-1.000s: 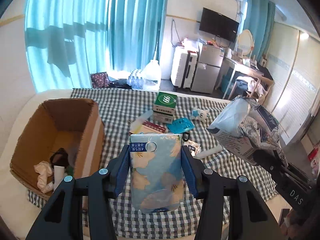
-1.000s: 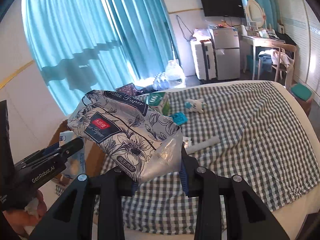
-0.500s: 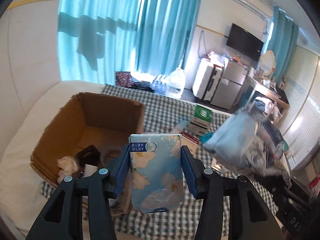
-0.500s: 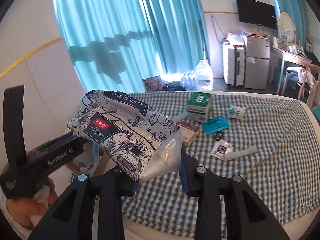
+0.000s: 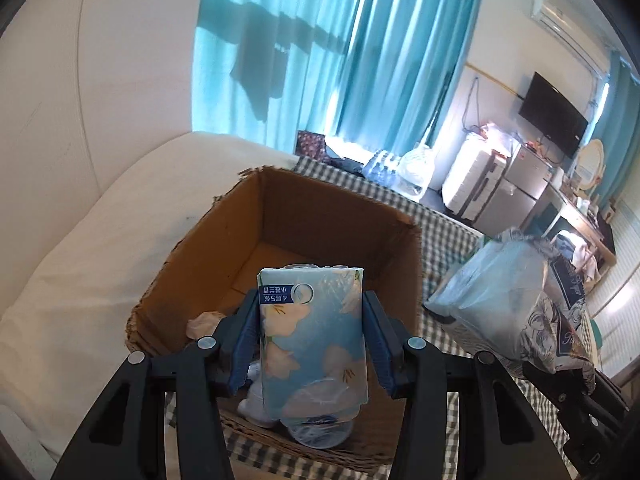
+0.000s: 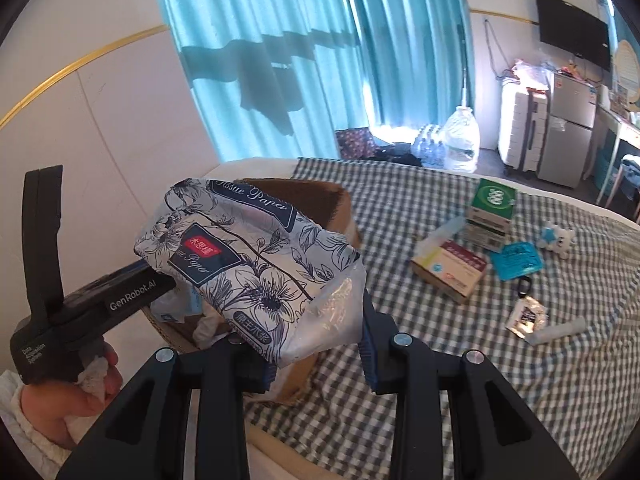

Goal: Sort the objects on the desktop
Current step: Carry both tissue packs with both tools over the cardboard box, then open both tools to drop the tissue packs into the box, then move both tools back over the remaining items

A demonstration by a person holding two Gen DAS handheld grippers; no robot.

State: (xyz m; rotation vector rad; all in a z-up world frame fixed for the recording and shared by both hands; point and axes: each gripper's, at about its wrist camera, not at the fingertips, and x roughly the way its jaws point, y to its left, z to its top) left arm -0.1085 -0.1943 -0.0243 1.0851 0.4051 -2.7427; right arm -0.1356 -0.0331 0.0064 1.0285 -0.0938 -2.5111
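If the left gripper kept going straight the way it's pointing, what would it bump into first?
Most likely the inside of the cardboard box. The left gripper, shut on the blue tissue pack, points down into the open box, so the pack would probably meet the box's floor or far wall first. Depth is hard to judge.

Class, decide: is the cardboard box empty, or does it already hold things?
Not empty. The cardboard box is open-topped, with crumpled white tissue lying on its floor beside the left gripper.

"Tissue Paper" on floral tissue pack [image 6: 248, 256], "GenRobot.AI" on left gripper [image 6: 132, 294]
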